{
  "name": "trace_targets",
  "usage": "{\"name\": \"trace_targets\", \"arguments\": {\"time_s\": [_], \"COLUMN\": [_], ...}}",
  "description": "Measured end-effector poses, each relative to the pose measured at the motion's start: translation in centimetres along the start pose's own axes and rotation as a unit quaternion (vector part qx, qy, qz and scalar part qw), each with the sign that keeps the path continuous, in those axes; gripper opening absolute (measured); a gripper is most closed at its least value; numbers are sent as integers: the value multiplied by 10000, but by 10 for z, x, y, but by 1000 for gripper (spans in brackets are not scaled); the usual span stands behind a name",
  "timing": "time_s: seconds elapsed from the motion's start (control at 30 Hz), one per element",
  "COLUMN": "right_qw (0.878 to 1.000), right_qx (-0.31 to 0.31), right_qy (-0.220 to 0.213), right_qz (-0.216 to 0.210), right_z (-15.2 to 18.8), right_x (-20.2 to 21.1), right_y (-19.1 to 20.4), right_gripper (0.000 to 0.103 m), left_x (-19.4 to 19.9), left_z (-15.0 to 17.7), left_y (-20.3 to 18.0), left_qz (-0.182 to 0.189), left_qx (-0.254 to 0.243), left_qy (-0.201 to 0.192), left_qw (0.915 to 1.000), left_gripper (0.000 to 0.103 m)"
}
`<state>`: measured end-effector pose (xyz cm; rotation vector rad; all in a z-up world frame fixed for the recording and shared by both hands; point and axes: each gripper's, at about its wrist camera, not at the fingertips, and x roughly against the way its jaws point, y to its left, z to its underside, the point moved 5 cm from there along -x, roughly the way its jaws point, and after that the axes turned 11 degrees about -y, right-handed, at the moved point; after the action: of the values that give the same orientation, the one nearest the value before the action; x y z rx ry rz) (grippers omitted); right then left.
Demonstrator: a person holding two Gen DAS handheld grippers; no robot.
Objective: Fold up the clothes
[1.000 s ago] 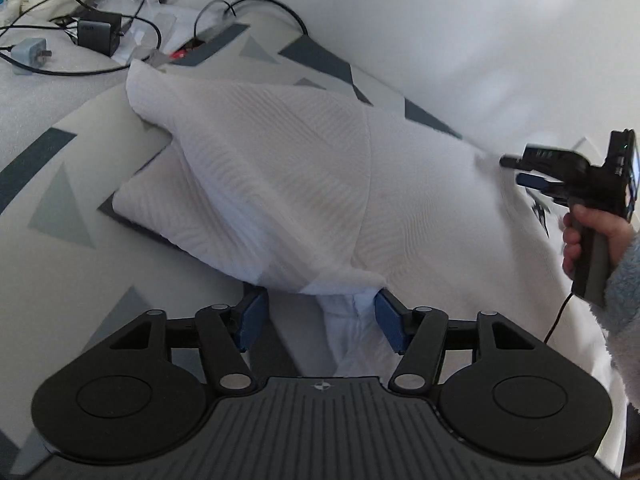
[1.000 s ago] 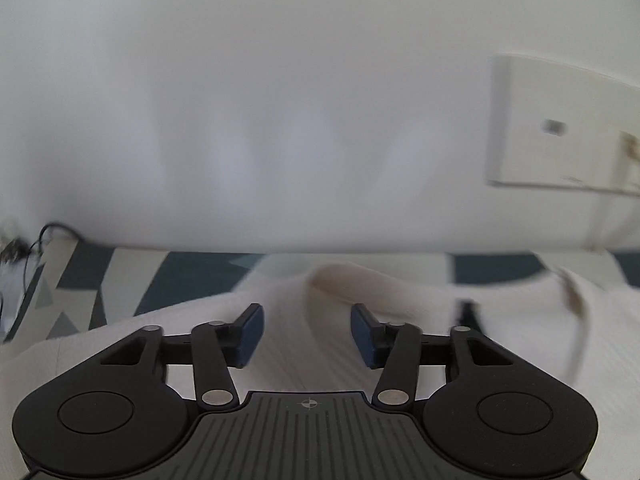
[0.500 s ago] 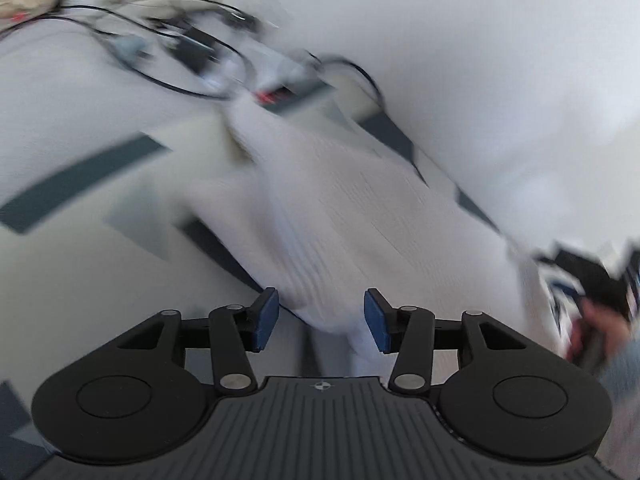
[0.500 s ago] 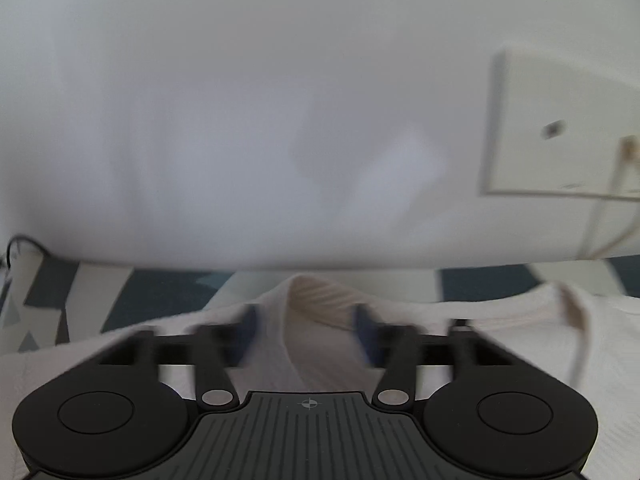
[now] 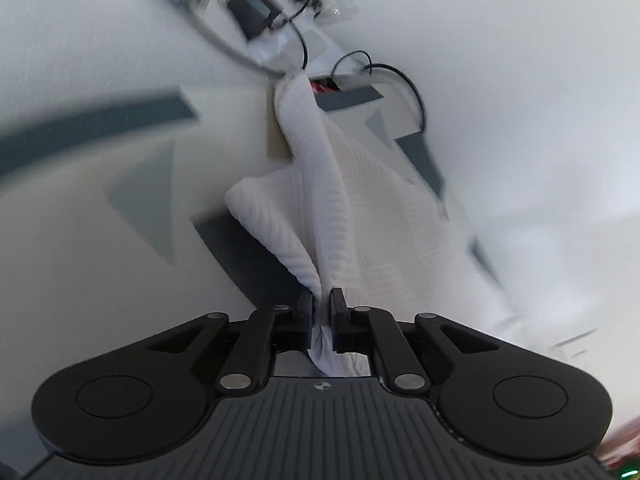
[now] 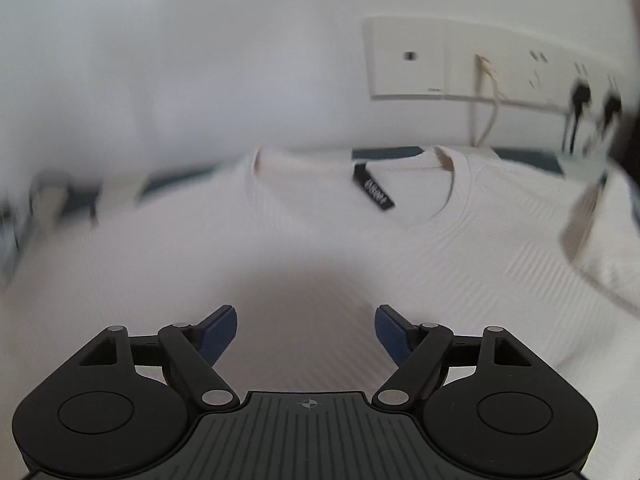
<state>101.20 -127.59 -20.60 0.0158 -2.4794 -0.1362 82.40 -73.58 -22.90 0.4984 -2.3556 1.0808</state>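
The white shirt (image 5: 360, 208): our left gripper (image 5: 321, 304) pinches its edge, our right gripper (image 6: 306, 322) is opening, empty, over its chest; next we likely fold across.

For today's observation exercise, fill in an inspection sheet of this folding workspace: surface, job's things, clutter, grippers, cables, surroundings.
Surface: patterned cover, grey and dark shapes on a pale ground.
Job's things: white ribbed shirt lying neck up, black neck label; one end is gathered and pulled taut.
Clutter: dark adapter and blurred small items at the far end.
Grippers: left gripper shut on the shirt; right gripper opening, nothing between its fingers.
Cables: black cable looping beyond the shirt.
Surroundings: white wall, wall sockets with plugs.
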Motion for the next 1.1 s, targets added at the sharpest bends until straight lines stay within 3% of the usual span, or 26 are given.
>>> {"name": "trace_targets", "arguments": {"time_s": [0.17, 0.3, 0.33, 0.43, 0.53, 0.57, 0.63, 0.73, 0.8, 0.87, 0.93, 1.0, 1.1], "right_qw": [9960, 9936, 9930, 9931, 9933, 9934, 9935, 9945, 9963, 9984, 9996, 9992, 9969], "right_qx": [588, 858, 919, 953, 935, 925, 909, 864, 760, 506, 170, -81, -343], "right_qy": [195, 290, 304, 239, 256, 251, 254, 287, 248, 223, 203, 157, 122], "right_qz": [-640, -669, -673, -643, -634, -635, -638, -517, -306, -86, 138, 363, 692], "right_z": [12, 18, 19, 14, 8, 7, 4, -1, -5, -9, -14, -14, -10], "right_x": [-3, -23, -27, -36, -44, -47, -50, -50, -47, -42, -33, -23, -9], "right_y": [46, 69, 75, 79, 78, 76, 74, 62, 44, 18, -10, -37, -76], "right_gripper": [84, 85, 92, 95, 95, 95, 94, 91, 90, 90, 90, 90, 90], "left_x": [1, -1, -2, -5, -7, -8, -8, 3, 10, 18, 26, 34, 36], "left_z": [-15, -17, -16, -15, -13, -12, -10, -13, -12, -7, 16, 52, 119], "left_y": [-9, -11, -9, 0, 7, 6, 2, -21, -53, -89, -130, -165, -195], "left_qz": [107, 159, 179, 170, 204, 209, 230, 438, 744, 1067, 1425, 1855, 2408], "left_qx": [-149, -191, -116, 125, 418, 456, 410, -43, -669, -1429, -2414, -3325, -4250], "left_qy": [-143, -53, 33, 165, 158, 151, 97, -138, -237, -260, -40, 287, 1116], "left_qw": [9997, 9997, 9998, 9996, 9988, 9986, 9988, 9989, 9947, 9836, 9599, 9242, 8654], "left_gripper": [9, 10, 12, 31, 30, 17, 11, 9, 9, 9, 9, 9, 9]}}
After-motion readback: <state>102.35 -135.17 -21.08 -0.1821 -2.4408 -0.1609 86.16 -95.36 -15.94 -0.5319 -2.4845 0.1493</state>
